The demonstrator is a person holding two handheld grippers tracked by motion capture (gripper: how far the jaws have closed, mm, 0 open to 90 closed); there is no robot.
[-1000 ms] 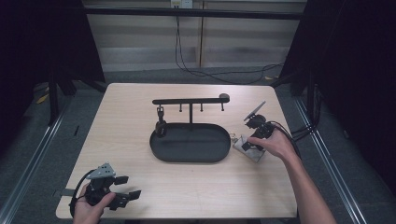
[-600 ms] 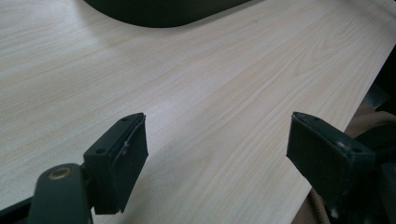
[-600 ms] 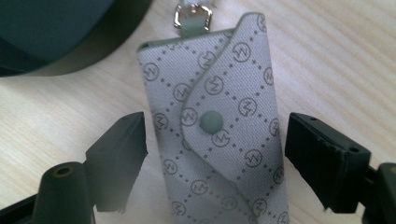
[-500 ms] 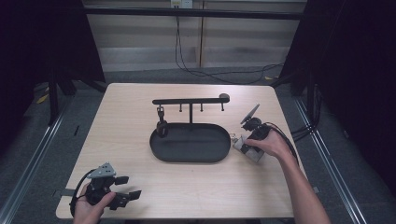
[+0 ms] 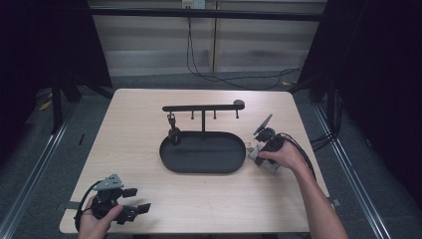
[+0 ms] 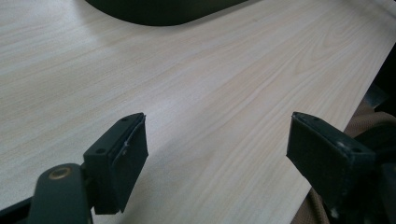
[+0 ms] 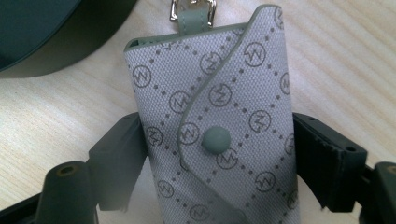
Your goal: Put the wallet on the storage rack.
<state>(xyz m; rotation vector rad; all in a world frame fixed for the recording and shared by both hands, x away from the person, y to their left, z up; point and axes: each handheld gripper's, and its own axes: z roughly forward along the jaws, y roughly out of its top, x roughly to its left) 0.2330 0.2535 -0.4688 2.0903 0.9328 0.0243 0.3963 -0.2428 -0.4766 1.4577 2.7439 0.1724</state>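
Right gripper view: right gripper jaws just closing, pinching grey key pouch flat on table; left gripper spread

A black oval tray with a hook rail stands mid-table.

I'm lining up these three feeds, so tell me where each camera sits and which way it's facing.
High view: above the person's side, facing forward and down on the table; both forearms, left gripper, right gripper.
Left gripper view: rides that gripper, looking along its open jaws across bare wood toward the tray.
Right gripper view: looks down its jaws, just closing on the pouch.
Shared: the tray shows in all three.
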